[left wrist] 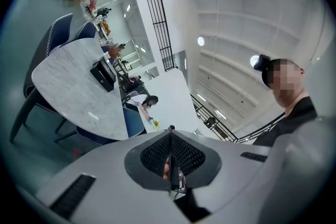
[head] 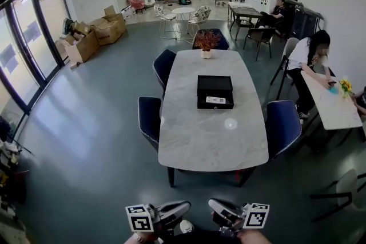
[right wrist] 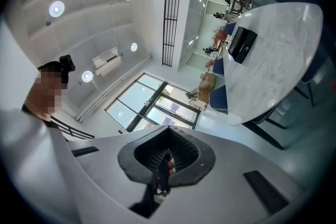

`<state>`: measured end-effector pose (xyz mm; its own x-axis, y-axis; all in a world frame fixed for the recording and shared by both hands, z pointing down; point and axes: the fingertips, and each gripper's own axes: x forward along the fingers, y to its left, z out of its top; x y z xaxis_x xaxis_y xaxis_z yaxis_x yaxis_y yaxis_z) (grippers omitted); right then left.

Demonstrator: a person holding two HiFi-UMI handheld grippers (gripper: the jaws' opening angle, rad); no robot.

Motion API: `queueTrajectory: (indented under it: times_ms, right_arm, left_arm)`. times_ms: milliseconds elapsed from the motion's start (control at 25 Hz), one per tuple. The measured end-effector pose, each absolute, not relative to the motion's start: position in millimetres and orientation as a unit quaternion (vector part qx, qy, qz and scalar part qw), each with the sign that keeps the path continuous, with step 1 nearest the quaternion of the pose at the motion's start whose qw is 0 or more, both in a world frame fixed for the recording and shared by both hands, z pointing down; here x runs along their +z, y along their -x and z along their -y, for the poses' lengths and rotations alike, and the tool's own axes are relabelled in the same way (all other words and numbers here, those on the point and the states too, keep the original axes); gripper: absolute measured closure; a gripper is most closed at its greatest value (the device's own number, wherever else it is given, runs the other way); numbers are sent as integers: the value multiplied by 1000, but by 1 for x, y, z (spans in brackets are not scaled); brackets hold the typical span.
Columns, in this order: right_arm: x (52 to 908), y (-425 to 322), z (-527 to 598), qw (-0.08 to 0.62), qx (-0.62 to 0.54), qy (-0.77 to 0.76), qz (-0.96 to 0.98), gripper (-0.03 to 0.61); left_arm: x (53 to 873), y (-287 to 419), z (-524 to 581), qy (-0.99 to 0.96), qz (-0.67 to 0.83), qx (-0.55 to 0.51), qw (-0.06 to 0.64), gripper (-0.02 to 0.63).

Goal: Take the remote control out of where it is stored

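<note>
Remote point(head: 215, 100) lies crosswise in the box point(head: 214, 83), far ahead on the desk point(head: 211, 140). Left gripper point(head: 183, 207) and right gripper point(head: 215, 205) hold their jaws closed on nothing. The right looks nearer.

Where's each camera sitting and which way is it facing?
Head view: worn on the head, forward and down at marble table and black box; left claw, right claw at bottom edge.
Left gripper view: on the left claw, along its shut jaws; table upper left, wearer at right.
Right gripper view: on the right claw, jaws shut; table upper right, wearer at left.
All three share table and box.
</note>
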<state>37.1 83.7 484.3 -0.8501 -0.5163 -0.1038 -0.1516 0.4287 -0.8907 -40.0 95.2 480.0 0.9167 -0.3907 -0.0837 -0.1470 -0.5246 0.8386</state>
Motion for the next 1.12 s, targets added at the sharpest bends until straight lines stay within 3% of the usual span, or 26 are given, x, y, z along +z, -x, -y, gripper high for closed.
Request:
queueTrajectory:
  times_ms: [680, 1120]
  right_arm:
    - [476, 22, -80, 180, -502, 195, -823, 571]
    - [480, 16, -21, 159, -485, 191, -838, 571]
  left_arm:
    - [479, 103, -99, -859, 169, -156, 457, 606]
    - [482, 116, -67, -852, 213, -171, 447, 606]
